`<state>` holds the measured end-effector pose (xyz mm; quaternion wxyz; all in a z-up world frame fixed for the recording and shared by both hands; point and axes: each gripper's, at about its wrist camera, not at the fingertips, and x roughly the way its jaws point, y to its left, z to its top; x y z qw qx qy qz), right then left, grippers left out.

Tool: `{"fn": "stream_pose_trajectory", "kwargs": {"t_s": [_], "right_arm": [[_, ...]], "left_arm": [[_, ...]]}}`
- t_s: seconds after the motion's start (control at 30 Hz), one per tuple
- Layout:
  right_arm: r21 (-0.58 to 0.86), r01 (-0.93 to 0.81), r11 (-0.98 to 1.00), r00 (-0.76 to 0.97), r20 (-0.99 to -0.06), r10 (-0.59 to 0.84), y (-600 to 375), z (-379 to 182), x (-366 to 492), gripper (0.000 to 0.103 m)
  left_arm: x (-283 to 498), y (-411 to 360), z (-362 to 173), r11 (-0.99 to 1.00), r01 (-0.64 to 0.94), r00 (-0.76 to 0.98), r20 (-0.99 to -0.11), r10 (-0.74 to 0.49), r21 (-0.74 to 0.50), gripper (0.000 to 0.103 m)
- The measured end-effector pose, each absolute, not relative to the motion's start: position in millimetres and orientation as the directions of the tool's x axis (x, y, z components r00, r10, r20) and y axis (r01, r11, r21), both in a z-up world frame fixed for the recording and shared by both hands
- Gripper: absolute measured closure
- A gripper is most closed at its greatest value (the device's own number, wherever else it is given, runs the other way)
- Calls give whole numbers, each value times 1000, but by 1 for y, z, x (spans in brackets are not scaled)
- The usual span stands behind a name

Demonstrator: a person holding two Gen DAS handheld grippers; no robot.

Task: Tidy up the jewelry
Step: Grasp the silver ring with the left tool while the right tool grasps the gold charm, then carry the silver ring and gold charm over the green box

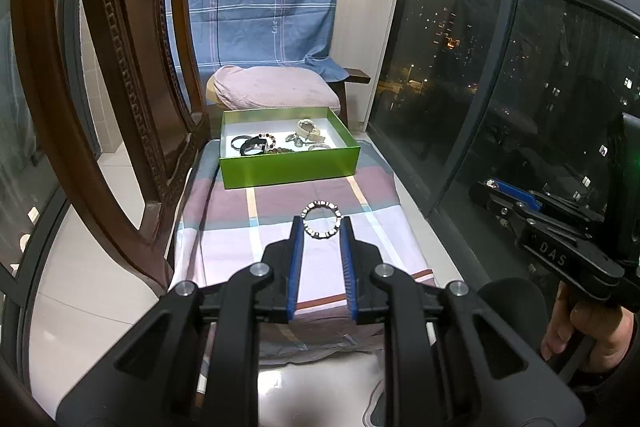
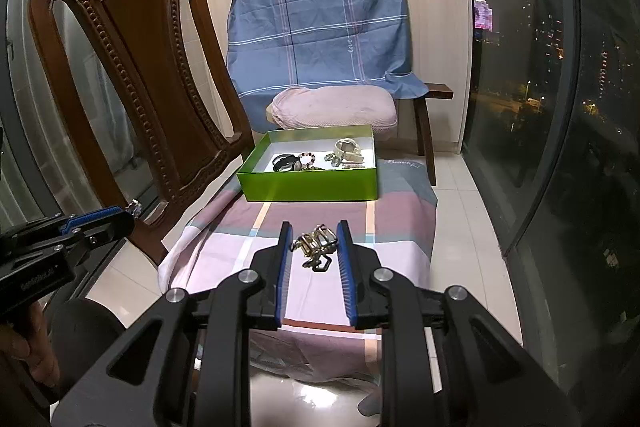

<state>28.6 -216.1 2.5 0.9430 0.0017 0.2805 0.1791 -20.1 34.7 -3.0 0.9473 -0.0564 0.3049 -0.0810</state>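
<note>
Where cloth ends, green box (image 1: 288,167) abuts chair (image 1: 120,107)

In the lower middle of the frame the right gripper (image 2: 313,243) pinches a gold-coloured linked bracelet (image 2: 314,247) between its blue-padded fingers (image 2: 283,263), above a checked pink and purple cloth (image 2: 224,247). Farther up, at the centre, a green box (image 2: 308,189) sits on the cloth, holding a cream watch (image 2: 349,150), a dark band (image 2: 285,163) and a beaded bracelet (image 2: 307,159). A carved wooden chair (image 2: 132,67) fills the upper left. At the left edge the left gripper (image 2: 130,209) holds something small and shiny, with a hand (image 2: 28,347) below it.
</note>
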Motion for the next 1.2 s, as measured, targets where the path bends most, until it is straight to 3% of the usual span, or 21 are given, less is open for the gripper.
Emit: {"fn": "stream_pose_trajectory", "kwargs": {"t_s": [0.6, 0.8, 1.03, 1.13, 1.2], "right_arm": [[117, -353, 928, 766, -533, 359, -210, -2, 67, 81], [142, -380, 914, 759, -517, 396, -176, 8, 184, 80], [146, -338, 930, 658, -669, 344, -126, -69, 339, 80], [139, -330, 934, 622, -712, 326, -119, -104, 362, 68], [140, -335, 932, 640, -692, 334, -122, -109, 357, 67]], "left_arm": [[-7, 38, -17, 979, 118, 779, -595, -197, -169, 85], [3, 49, -23, 979, 93, 774, -605, -187, -183, 85], [11, 63, -26, 981, 50, 765, -624, -159, -189, 85], [17, 69, -30, 982, 33, 754, -640, -148, -188, 85], [25, 71, -34, 983, 24, 744, -653, -141, -184, 85]]}}
